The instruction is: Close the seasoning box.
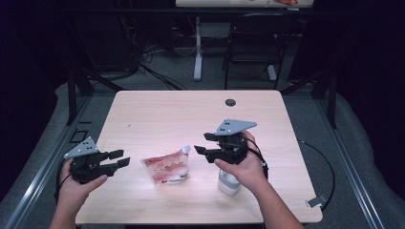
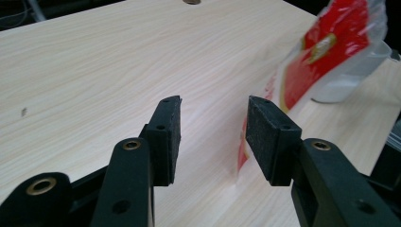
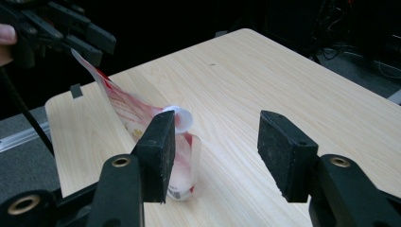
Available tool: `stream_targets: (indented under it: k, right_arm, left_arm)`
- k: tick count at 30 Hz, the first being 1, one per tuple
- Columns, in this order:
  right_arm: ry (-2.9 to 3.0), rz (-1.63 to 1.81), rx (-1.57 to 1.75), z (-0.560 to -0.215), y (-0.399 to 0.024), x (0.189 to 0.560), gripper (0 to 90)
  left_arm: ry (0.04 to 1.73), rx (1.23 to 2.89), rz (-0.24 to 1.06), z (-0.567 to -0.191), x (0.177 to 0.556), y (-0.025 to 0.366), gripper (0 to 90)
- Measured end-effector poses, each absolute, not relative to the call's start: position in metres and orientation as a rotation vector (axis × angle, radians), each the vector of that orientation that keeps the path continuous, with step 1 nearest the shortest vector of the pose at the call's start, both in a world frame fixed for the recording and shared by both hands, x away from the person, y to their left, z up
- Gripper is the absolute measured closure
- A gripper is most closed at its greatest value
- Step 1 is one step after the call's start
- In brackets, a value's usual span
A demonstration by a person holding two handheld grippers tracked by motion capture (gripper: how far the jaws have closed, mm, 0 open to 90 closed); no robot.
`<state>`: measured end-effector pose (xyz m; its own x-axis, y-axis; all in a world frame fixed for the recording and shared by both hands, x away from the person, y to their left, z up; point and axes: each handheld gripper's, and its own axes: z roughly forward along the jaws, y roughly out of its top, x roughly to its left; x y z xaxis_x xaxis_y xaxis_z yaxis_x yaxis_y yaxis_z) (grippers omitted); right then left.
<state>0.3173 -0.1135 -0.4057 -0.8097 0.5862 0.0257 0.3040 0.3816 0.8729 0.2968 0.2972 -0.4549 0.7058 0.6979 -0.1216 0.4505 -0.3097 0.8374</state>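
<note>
Left gripper (image 1: 120, 159) hovered at the table's (image 1: 157, 109) near-left edge, jaws apart and empty; right gripper (image 1: 204, 143) likewise stood wide over the near-right part. Between them lay a red-and-white spouted pouch (image 1: 165, 168), its printing too blurred to read.

Legible text: none. Pouch (image 1: 167, 168), red and white print with a gold-rimmed oval emblem; lettering blurred, not readable in the high view or either gripper view. Small barcode-like patch near the pouch's foot in the right gripper view; digits too small to tell.
</note>
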Motion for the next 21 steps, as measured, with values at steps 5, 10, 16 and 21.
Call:
stream_targets:
  k: [5, 10, 16, 21]
  right_arm:
    - [2.349, 1.384, 0.799, -0.41, -0.118, 0.317, 46.0]
    - [2.335, 1.384, 0.829, -0.414, -0.126, 0.318, 44.2]
    - [2.31, 1.366, 0.87, -0.418, -0.142, 0.319, 45.1]
    - [2.256, 1.407, 0.908, -0.42, -0.158, 0.316, 46.9]
  left_arm:
    - [0.911, 1.932, 0.354, -0.454, 0.297, 0.302, 55.3]
    - [0.952, 1.933, 0.378, -0.456, 0.298, 0.306, 55.2]
    - [0.996, 1.903, 0.415, -0.457, 0.298, 0.309, 55.1]
    - [1.005, 1.891, 0.433, -0.457, 0.298, 0.307, 54.8]
